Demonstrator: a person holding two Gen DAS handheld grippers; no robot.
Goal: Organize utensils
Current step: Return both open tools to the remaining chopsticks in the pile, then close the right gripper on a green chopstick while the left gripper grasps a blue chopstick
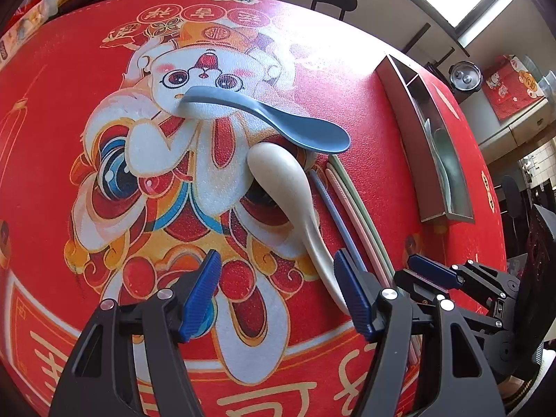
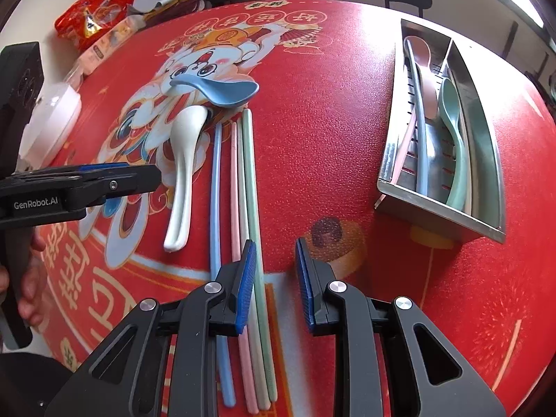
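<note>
Right wrist view: the chopsticks [image 2: 243, 187] lie side by side at centre frame, light, stiff, slick; best pinched near their lower ends. The right tool [image 2: 276, 278] stands part-open, grasping nothing, green chopstick beside its left pad. Red printed bench [image 2: 312, 139]; steel caddy [image 2: 392, 160] upper right

Both tools have the same build. The left gripper [image 1: 278, 293] has black plastic arms with long cut-out slots, and round silver screws sit behind the jaws. Its fingers [image 1: 201, 295] carry dark blue ribbed pads. The right gripper [image 2: 276, 286] has the same black arms, silver screws and blue pads. Behind the left jaws, white letters read "GenRobot.AI".
</note>
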